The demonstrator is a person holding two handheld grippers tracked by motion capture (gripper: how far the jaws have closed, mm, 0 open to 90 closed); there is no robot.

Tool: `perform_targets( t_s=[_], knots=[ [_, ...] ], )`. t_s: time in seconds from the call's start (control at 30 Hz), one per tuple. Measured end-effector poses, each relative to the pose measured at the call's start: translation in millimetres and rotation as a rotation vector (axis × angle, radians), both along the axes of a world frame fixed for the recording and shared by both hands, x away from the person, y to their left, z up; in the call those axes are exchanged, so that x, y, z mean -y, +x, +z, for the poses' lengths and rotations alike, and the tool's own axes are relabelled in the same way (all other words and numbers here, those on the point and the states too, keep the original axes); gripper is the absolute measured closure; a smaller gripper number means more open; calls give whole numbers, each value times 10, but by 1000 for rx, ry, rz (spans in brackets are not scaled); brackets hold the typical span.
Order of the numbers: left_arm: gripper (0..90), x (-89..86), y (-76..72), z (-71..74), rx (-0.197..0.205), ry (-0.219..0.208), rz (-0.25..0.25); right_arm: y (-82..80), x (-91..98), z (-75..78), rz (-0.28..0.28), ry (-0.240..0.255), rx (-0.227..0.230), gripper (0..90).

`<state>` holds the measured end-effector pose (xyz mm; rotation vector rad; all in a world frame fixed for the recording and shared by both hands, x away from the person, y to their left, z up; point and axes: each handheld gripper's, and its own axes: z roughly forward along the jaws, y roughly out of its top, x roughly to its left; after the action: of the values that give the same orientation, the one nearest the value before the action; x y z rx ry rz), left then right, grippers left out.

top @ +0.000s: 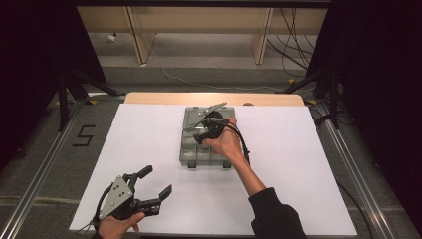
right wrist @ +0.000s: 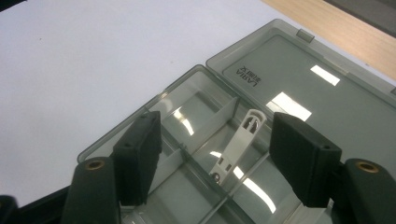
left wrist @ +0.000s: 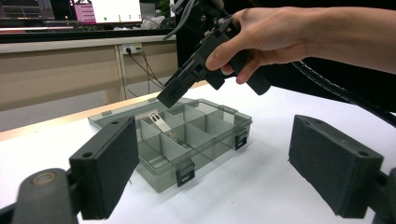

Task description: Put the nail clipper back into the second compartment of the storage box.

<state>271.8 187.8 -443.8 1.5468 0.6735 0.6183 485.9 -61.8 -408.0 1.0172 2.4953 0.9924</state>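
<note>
A clear grey compartment box [top: 186, 155] stands open at the middle of the table, its lid [right wrist: 303, 88] laid flat on the far side. A white slotted strip [right wrist: 239, 142] leans inside one compartment, also seen as the strip [left wrist: 161, 122] in the left gripper view. My right gripper [top: 200, 133] hangs over the box, tilted down into it. Its jaws stand open on either side of the strip without touching it, as the right gripper [right wrist: 222, 156] shows. My left gripper [top: 157, 180] rests open and holds nothing near the front left of the table, well away from the box [left wrist: 205, 140].
A white sheet [top: 298, 164] covers the table; a strip of wooden top [top: 149, 97] shows at the far edge. Black stands [top: 62, 94] flank the table on both sides. A cable [top: 243, 142] trails along the right forearm.
</note>
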Motion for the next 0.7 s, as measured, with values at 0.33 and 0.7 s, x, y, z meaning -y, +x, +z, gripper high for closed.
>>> perform_targets(
  t_s=[0.33, 0.7],
  knots=[
    [155, -1, 2, 0, 1, 1, 1, -131, 70, 139, 20, 20, 59, 306],
    [155, 0, -3, 1, -3, -6, 3, -257, 177, 275, 37, 54, 85, 250]
  ],
)
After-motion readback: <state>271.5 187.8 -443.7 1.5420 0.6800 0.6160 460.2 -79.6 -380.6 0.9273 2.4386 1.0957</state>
